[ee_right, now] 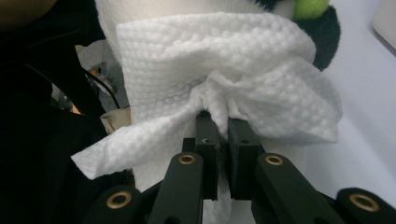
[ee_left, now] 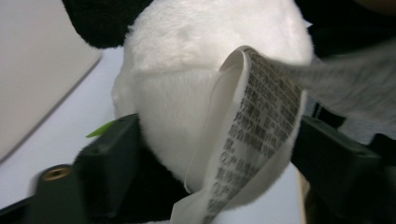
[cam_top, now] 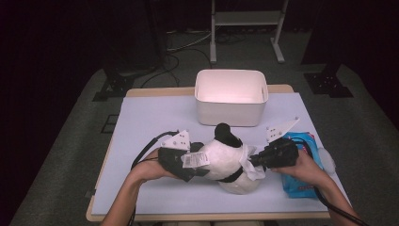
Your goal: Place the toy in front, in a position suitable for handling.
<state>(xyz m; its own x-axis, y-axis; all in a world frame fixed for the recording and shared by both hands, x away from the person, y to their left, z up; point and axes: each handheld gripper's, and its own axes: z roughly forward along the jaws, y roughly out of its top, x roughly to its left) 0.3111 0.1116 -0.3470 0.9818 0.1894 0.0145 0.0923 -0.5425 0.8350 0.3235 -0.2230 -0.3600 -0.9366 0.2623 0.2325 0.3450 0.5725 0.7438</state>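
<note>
plush toy [cam_top: 221, 160]: white, black | wipe [ee_right: 219, 70]: white, dimpled | bin [cam_top: 230, 96]: white

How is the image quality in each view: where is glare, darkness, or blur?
High view: the white bin glows overexposed inside, the surroundings are very dark. Left gripper view: the plush toy's label is fairly sharp, a grey streak blurs at right. Right gripper view: the white wipe is crisp.

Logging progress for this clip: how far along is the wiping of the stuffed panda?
Done: a wipe is out of the blue pack and pressed on the panda.
In hand: the right gripper is shut on the wipe; the left gripper straddles the panda's other end by its label, without visibly pressing.
Left: how much remains unwiped can't be told. The white bin looks empty.
</note>
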